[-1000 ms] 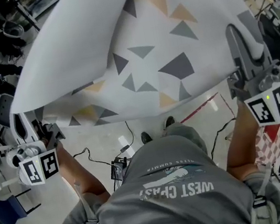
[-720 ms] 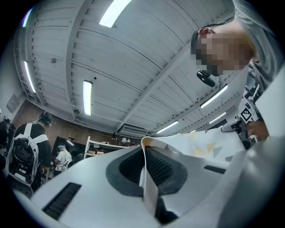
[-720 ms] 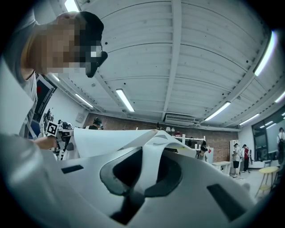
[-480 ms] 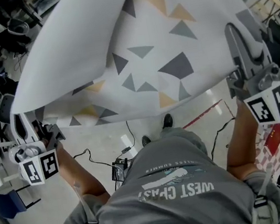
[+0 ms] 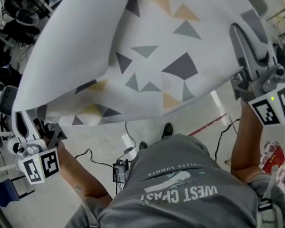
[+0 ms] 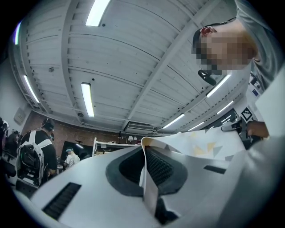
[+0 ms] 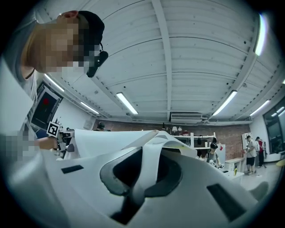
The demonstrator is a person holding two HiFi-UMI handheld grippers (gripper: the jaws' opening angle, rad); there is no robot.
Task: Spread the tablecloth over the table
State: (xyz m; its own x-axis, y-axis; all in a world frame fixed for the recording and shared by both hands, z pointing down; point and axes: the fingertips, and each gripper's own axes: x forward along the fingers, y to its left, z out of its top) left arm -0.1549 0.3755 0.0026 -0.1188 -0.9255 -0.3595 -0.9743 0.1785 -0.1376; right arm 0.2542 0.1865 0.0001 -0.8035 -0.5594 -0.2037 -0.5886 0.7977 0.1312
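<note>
tablecloth (image 5: 143,56) carried sideways, edge pinched between both jaws.

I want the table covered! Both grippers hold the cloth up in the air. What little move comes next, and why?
Probably swing the tablecloth forward and down with jaws shut. The left gripper and right gripper each pinch its near edge, and it billows high.

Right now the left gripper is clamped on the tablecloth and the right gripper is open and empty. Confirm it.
The right gripper is shut on the tablecloth too; the right gripper view shows it. The left gripper is as stated.
</note>
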